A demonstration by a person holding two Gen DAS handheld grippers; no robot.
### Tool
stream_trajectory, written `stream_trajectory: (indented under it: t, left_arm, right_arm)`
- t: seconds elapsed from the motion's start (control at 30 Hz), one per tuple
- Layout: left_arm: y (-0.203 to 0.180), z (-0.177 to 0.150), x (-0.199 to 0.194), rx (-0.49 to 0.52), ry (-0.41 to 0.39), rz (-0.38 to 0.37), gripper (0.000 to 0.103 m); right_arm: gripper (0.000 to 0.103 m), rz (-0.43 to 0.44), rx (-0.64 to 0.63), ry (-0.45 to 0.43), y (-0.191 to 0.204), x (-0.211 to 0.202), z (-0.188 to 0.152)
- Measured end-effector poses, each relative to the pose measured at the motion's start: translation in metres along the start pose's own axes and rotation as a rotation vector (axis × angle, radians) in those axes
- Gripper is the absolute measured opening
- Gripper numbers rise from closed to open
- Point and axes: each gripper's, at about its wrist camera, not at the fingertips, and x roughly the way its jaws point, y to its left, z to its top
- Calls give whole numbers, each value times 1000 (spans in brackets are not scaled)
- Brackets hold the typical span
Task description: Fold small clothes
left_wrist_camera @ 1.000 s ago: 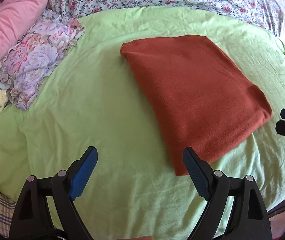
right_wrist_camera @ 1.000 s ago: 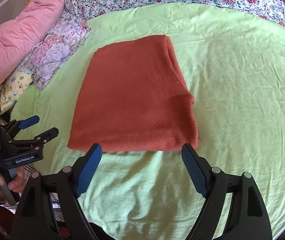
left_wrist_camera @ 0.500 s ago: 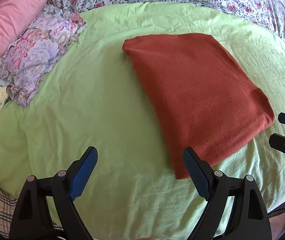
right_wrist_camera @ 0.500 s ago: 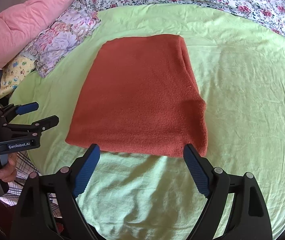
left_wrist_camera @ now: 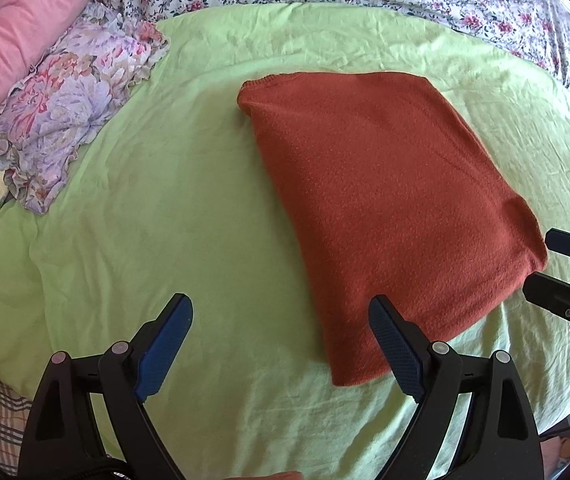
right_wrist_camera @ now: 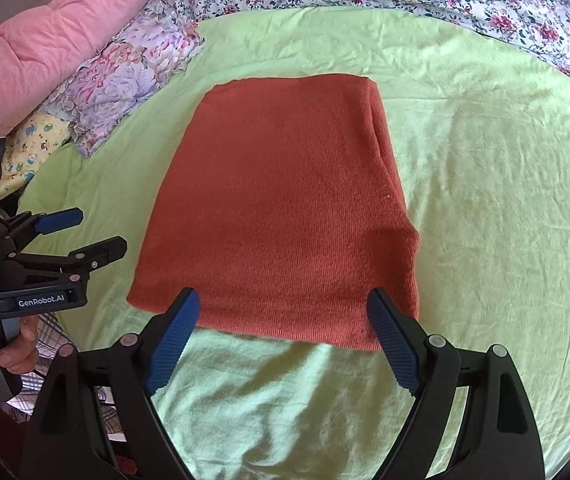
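Around the folded rust sweater (right_wrist_camera: 281,216) lie green sheet (right_wrist_camera: 485,208), floral cloth (left_wrist_camera: 65,120), pink pillow (left_wrist_camera: 13,28); both tools released, unobstructed.

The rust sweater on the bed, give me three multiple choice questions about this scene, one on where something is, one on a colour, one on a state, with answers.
1. Where does the floral cloth lie relative to the sweater in the left wrist view?
A. To its left
B. On top of it
C. Under it

2. What colour is the sheet under the sweater?
A. White
B. Light green
C. Blue

3. What state is the right gripper in?
A. Shut on the sweater
C. Shut on the sheet
B. Open, holding nothing

Answers:
1. A, the floral cloth sits apart at the sheet's left edge.
2. B, light green shows all around the sweater.
3. B, its blue fingers stand wide apart at the sweater's near edge, with nothing between them.
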Motion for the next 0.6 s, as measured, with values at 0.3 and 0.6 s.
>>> stream_trajectory:
  t: [0.3,0.6]
  left_arm:
    - [-1,6,1,-26,-9,-22,91]
    - [7,17,3,-73,-22,-48,92]
  right_arm:
    - [86,14,-7,-1,-7,2,12]
    - [86,27,3,-24,-19,4,32]
